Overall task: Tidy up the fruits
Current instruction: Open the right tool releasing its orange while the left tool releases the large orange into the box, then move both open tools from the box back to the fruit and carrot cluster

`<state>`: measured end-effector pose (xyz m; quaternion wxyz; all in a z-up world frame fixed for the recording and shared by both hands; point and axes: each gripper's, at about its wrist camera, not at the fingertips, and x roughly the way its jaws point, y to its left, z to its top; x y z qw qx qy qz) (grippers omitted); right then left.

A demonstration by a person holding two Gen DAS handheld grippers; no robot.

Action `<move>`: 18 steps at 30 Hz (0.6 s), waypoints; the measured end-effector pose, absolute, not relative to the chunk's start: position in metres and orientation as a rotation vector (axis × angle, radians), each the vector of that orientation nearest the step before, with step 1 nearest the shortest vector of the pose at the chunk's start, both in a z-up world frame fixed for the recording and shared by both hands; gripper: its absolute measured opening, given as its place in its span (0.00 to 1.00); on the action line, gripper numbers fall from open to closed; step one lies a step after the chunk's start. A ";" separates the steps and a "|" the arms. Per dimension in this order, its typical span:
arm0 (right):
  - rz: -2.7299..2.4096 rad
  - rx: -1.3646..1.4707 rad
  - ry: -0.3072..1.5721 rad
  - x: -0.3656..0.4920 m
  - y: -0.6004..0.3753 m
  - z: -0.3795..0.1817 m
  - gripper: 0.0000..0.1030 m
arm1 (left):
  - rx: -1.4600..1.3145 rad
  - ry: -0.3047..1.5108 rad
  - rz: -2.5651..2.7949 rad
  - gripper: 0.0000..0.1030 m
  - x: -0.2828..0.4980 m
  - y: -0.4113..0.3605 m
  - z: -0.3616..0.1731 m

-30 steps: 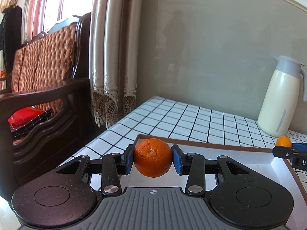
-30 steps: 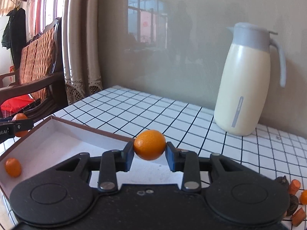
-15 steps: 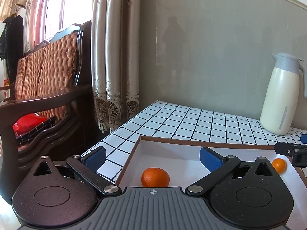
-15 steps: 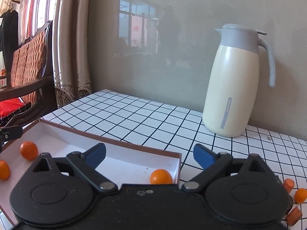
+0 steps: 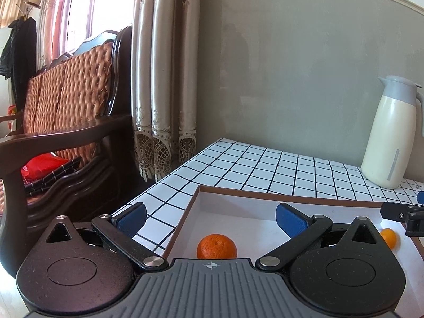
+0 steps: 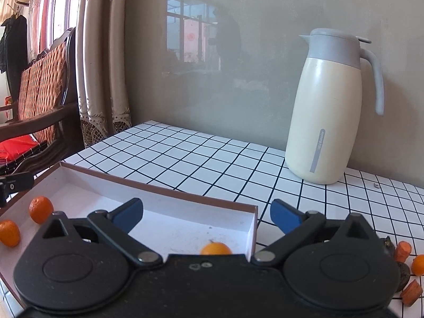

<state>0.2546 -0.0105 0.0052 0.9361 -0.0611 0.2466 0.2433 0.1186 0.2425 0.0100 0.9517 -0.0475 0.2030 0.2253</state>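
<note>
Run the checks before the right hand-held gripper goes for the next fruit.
1. Right hand-held gripper open, holding nothing: ok.
2. Left hand-held gripper open, holding nothing: ok.
3. Mandarin lies released in the box: ok.
4. Kumquat inside the box near its right wall: ok.
5. Loose fruit outside the box at far right: ok, though which kind cannot tell.
6. Jug stands apart from the loose fruit: ok.

Cream jug (image 6: 327,111) stands far right on the checked bench (image 6: 201,156); curtains (image 5: 164,79) and wooden chair (image 5: 66,122) sit left.
</note>
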 end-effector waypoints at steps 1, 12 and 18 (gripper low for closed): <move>0.497 -0.125 0.499 0.253 -0.011 0.006 0.94 | -0.097 0.412 0.458 1.00 0.118 0.242 0.011; 0.492 -0.119 0.495 0.241 -0.022 0.011 0.94 | -0.078 0.404 0.435 1.00 0.109 0.224 0.015; 0.438 -0.136 0.468 0.238 -0.038 0.014 0.94 | -0.064 0.403 0.427 1.00 0.112 0.210 0.017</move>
